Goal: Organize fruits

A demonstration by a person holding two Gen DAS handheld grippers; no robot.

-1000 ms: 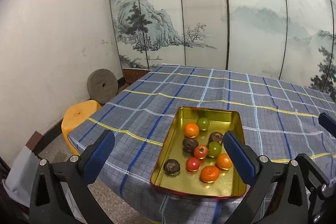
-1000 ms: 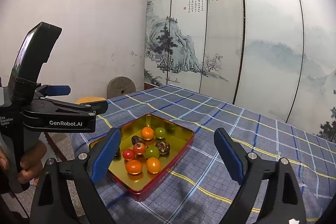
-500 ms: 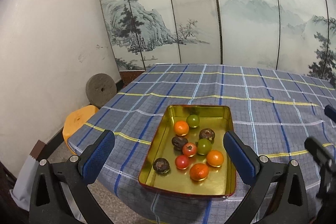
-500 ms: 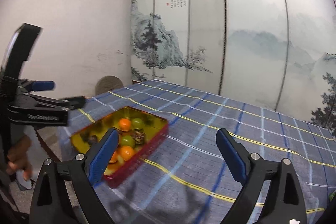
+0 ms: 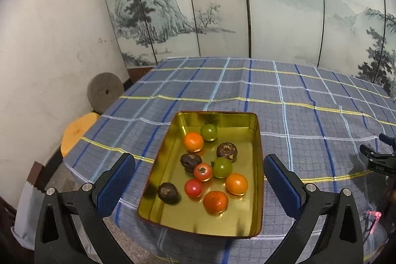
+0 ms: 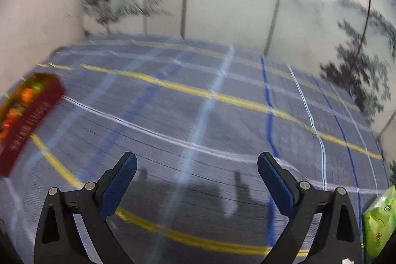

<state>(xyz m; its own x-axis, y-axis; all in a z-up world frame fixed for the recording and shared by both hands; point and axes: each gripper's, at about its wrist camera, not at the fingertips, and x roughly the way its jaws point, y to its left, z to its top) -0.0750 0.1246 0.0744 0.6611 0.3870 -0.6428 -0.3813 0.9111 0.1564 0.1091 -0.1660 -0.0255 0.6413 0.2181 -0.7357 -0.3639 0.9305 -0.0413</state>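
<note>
the left tool [image 5: 199, 186] was held wide, empty, above the near end of the gold tray [image 5: 256, 140] of fruits [image 5: 215, 201]. the right tool [image 6: 196, 181] was held wide over bare desk [image 6: 222, 115].

My right wrist view is smeared with motion blur, so the tray [image 6: 29, 115] at its left edge is cut off and its fruits [image 6: 14, 110] are unreadable blobs. A green packet [image 6: 378, 219] is clipped at the near right edge.
</note>
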